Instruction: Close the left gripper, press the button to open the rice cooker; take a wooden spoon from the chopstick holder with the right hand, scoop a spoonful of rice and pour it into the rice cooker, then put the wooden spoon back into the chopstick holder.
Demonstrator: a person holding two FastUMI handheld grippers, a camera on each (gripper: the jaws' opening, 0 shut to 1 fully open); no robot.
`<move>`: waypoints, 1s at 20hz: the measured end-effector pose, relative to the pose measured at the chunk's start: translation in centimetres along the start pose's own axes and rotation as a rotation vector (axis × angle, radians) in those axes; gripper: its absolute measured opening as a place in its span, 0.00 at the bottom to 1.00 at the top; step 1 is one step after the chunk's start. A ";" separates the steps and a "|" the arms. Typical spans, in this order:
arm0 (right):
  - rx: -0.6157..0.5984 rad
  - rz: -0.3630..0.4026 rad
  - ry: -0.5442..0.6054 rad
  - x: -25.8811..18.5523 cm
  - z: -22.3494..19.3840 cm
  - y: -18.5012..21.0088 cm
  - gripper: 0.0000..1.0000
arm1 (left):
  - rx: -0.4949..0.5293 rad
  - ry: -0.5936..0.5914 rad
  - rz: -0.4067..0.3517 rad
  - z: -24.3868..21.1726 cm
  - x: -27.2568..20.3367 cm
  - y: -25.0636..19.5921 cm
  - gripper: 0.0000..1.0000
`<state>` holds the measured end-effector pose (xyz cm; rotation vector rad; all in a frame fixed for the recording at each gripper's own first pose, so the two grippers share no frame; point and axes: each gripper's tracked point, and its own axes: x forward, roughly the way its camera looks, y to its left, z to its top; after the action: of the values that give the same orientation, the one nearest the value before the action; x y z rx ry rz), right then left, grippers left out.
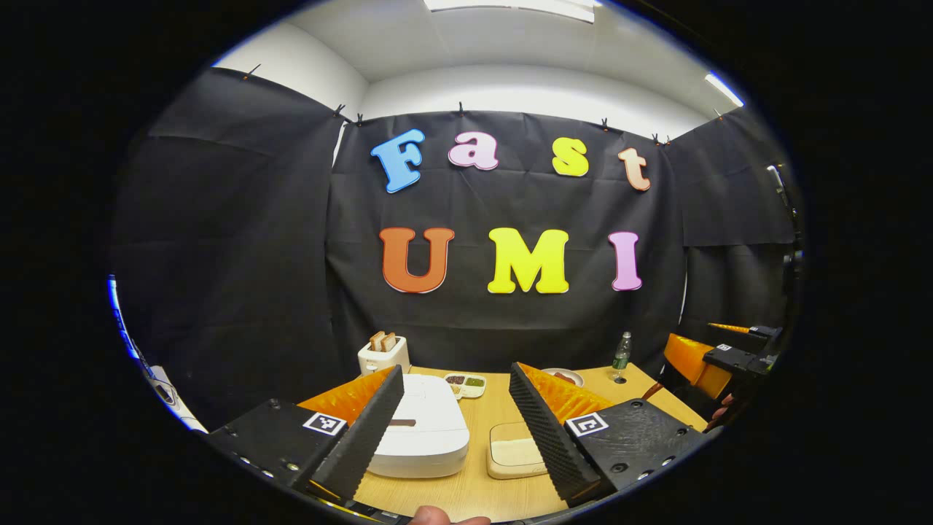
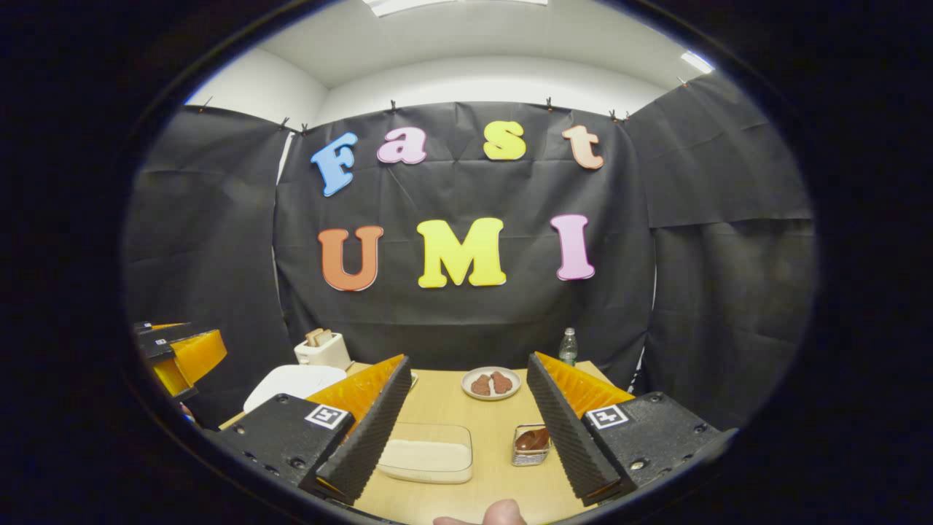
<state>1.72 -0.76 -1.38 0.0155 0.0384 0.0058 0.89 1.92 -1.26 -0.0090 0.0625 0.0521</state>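
While both grippers hang with jaws wide apart and empty, the glossy white plastic rice cooker (image 1: 423, 430) sits shut on the wooden table (image 1: 474, 488). Its lid looks rigid and slick, so the left gripper (image 1: 455, 426) should press the dark button (image 1: 401, 422). Slim brown wooden spoons (image 2: 532, 439) in the small wire chopstick holder (image 2: 530, 456) look light, best pinched at the handle by the right gripper (image 2: 466, 430).

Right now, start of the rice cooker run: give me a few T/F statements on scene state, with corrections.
1. The rice cooker lid is already open. False: the lid is down.
2. The left gripper is open. True: its jaws stand wide apart over the table.
3. The right gripper is holding the wooden spoon. False: its jaws are apart and empty; the wooden spoon sits in the chopstick holder.
4. The rice container lies on the table between the right gripper's fingers as that view sees it. True.
5. The toaster is empty. False: slices of bread stick up from it.
6. A plate with brown food stands near the bottle. True.
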 end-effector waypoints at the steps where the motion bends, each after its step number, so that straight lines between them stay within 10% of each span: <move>1: 0.006 0.011 0.001 0.3 -0.1 0.1 1.00 | 0.005 0.014 0.015 -0.4 0.5 0.6 0.94; 10: -0.008 0.026 0.000 4.1 -0.3 -3.0 1.00 | -0.032 0.230 0.071 -5.6 5.3 5.0 0.92; 13: -0.008 0.005 0.015 5.4 -0.7 -5.2 1.00 | -0.030 0.339 0.084 -8.1 7.2 6.6 0.39; 16: -0.001 -0.023 0.038 6.5 -1.6 -7.2 1.00 | -0.054 0.435 0.102 -10.3 8.5 7.7 0.41; 18: 0.005 -0.040 0.056 6.9 -2.3 -8.1 1.00 | -0.058 0.503 0.090 -12.2 9.8 7.8 0.00; 20: 0.008 -0.055 0.069 7.1 -2.8 -8.9 1.00 | -0.067 0.521 0.080 -13.9 12.7 8.4 0.04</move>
<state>8.77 -9.58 -4.60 0.0220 0.1080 -0.0491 12.20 10.79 -16.01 -0.0873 0.5822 0.1310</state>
